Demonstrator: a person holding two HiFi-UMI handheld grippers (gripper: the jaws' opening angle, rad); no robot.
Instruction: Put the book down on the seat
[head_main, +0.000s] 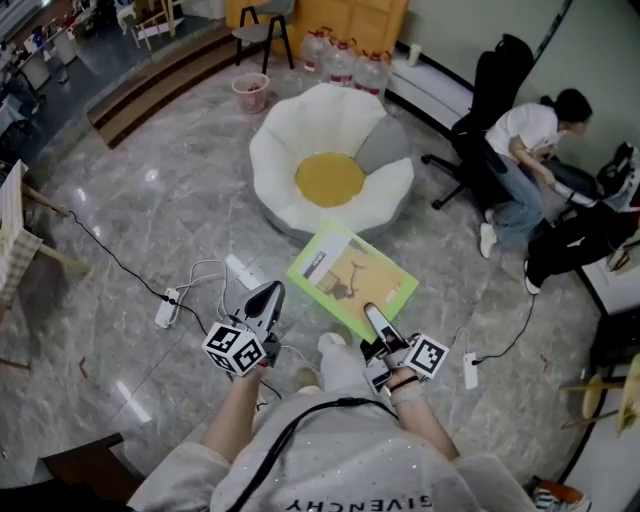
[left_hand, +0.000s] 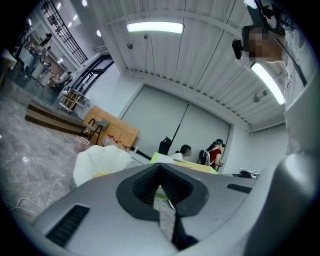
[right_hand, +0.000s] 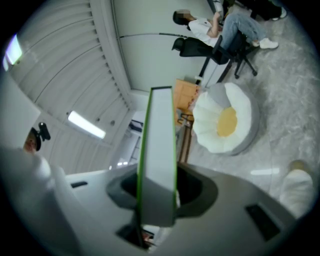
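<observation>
The book (head_main: 350, 278) is thin, with a light green cover, and is held about level over the floor, just short of the seat. My right gripper (head_main: 376, 316) is shut on the book's near edge; in the right gripper view the book (right_hand: 160, 150) stands edge-on between the jaws of the right gripper (right_hand: 156, 200). The seat (head_main: 330, 170) is a white flower-shaped cushion with a yellow centre, also visible as the seat (right_hand: 225, 120) ahead. To the left of the book, my left gripper (head_main: 268, 298) is shut and holds nothing. The left gripper view shows the left gripper (left_hand: 162, 192), the book's edge (left_hand: 185, 164) and the seat (left_hand: 100, 160).
A person (head_main: 525, 150) sits bent over on a black office chair (head_main: 480, 110) at the right. Water bottles (head_main: 340, 55) and a pink bucket (head_main: 250, 92) stand behind the seat. A power strip (head_main: 167, 306) with cables lies on the marble floor at the left.
</observation>
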